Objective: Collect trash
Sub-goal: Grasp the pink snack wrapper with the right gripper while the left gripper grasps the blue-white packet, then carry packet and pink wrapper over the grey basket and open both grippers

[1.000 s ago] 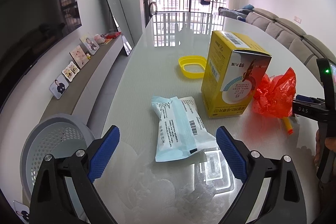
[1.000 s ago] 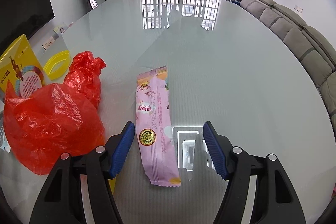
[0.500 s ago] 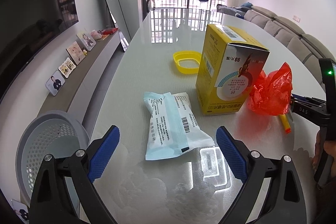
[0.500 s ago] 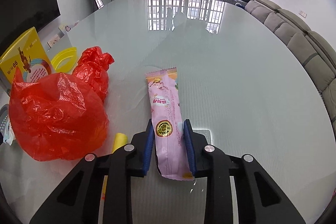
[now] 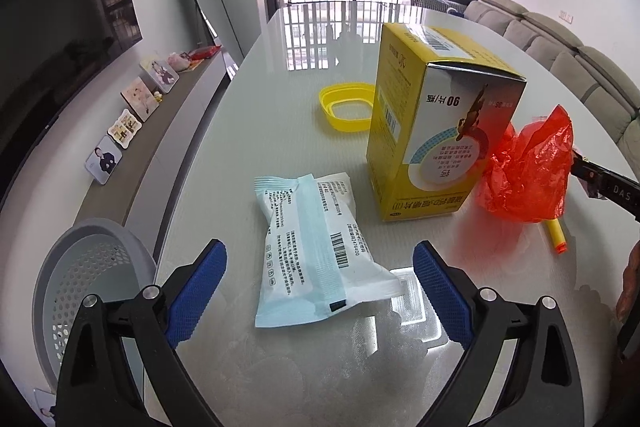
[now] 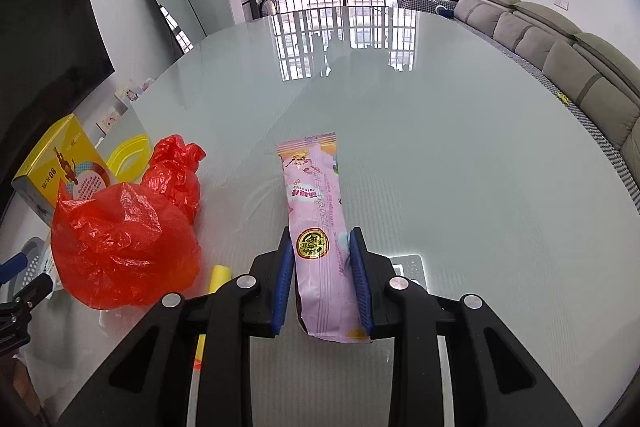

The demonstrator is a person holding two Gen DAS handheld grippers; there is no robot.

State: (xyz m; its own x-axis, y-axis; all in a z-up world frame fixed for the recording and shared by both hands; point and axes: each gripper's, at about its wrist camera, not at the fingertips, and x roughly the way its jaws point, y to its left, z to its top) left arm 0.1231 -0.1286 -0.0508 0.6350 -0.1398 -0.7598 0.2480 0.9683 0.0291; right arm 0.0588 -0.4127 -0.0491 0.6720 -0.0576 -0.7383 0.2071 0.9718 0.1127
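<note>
**Gripping the pink wrapper lengthwise while the blue pack waits between open jaws**

Spreading across both views, the glossy pale-grey glass surface (image 6: 460,155) carries all the litter, and beyond its left edge a grey perforated plastic waste basket (image 5: 80,279) stands lower down, just beside the left gripper (image 5: 320,281). That basket is presumably where the trash goes, so it lies far nearer the left hand than the right.

On the surface stand a tall yellow cardboard medicine box (image 5: 436,131) and, touching its right side, a crumpled red plastic bag (image 5: 528,175). A flat white-and-light-blue sealed plastic pack (image 5: 316,251) lies in front of the left gripper, its long axis running roughly away from the camera and tilted slightly left, so it sits between the wide-open, empty jaws, which could close across its width.

The right gripper (image 6: 322,279) has its jaws closed almost fully onto the near end of a long pink printed snack wrapper (image 6: 316,223), whose long axis points straight ahead along the fingers. Whether the wrapper's far end is lifted off the surface, I cannot tell. Carrying it to the basket likely means crossing leftward over the red bag.
</note>
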